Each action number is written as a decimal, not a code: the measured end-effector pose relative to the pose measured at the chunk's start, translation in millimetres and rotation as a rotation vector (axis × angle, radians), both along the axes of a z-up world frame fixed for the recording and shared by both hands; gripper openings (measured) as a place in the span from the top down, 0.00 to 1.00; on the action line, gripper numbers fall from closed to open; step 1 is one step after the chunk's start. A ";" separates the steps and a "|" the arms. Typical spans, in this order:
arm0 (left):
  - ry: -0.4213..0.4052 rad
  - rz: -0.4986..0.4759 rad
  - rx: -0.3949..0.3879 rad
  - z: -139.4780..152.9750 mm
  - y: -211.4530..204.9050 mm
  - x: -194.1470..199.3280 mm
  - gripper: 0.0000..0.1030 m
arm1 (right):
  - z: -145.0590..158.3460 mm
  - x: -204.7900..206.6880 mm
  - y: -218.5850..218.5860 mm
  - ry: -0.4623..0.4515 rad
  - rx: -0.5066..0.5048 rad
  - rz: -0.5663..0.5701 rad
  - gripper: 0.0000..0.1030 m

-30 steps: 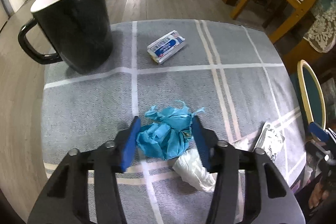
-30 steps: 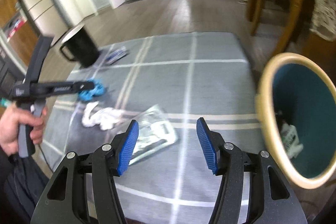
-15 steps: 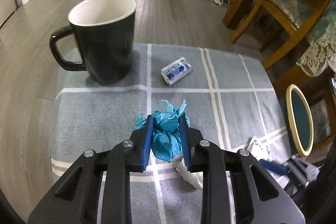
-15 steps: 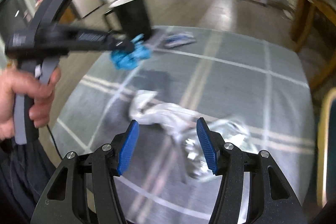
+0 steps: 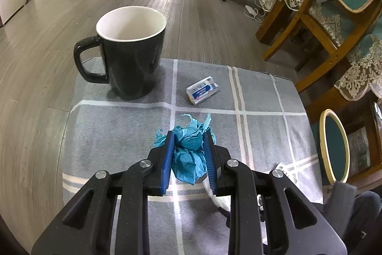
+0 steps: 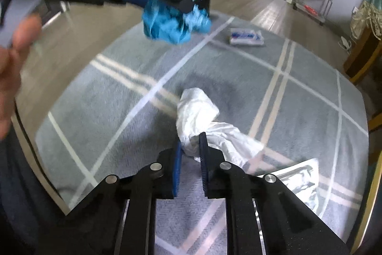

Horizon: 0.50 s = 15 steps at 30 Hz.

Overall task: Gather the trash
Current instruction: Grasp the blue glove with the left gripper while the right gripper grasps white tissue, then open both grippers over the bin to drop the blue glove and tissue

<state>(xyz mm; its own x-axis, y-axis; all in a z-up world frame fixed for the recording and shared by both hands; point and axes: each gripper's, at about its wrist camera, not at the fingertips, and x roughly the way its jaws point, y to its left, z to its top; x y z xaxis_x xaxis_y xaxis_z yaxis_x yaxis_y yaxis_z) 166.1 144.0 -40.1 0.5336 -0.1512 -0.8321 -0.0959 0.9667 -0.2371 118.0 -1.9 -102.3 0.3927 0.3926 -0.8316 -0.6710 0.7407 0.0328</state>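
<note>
A grey cloth (image 5: 262, 135) crossed by white stripes is shown covering a low table, with wood-plank floor around it. At its far left a black mug (image 5: 129, 49) with a white inside stands upright; just beside it a small white packet (image 5: 202, 90) with a blue label lies flat, its print too small to be read. A round bin (image 5: 333, 147) with a pale rim and teal inside is seen past the cloth's right edge, near wooden chairs draped in lace. A crumpled blue wad (image 5: 188, 154) is clamped between the pads of the left gripper (image 5: 188, 138) and held clear of the cloth. The right gripper (image 6: 190, 138) is seen closing on a twisted white tissue (image 6: 198, 111), which lies on the cloth and is pinched between its pads. A crinkled silver wrapper (image 6: 298, 178) lies just right of the tissue. A blurred hand (image 6: 12, 63) is seen on the left gripper's handle.
</note>
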 end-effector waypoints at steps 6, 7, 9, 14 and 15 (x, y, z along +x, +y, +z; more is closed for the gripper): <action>-0.053 -0.013 0.017 18.0 -24.6 9.1 0.77 | 34.9 8.8 -34.1 -0.058 0.082 -0.088 0.86; -0.068 -0.019 0.014 23.1 -32.0 11.5 0.77 | 43.7 10.7 -45.9 -0.075 0.097 -0.116 0.86; -0.087 -0.036 0.010 29.7 -44.3 16.0 0.77 | 52.4 12.6 -60.7 -0.096 0.115 -0.153 0.86; -0.111 -0.099 0.001 38.2 -80.4 26.4 0.77 | 74.2 23.7 -126.1 -0.142 0.156 -0.305 0.86; -0.114 -0.114 -0.007 40.0 -89.6 29.0 0.77 | 79.0 24.2 -143.4 -0.153 0.168 -0.350 0.86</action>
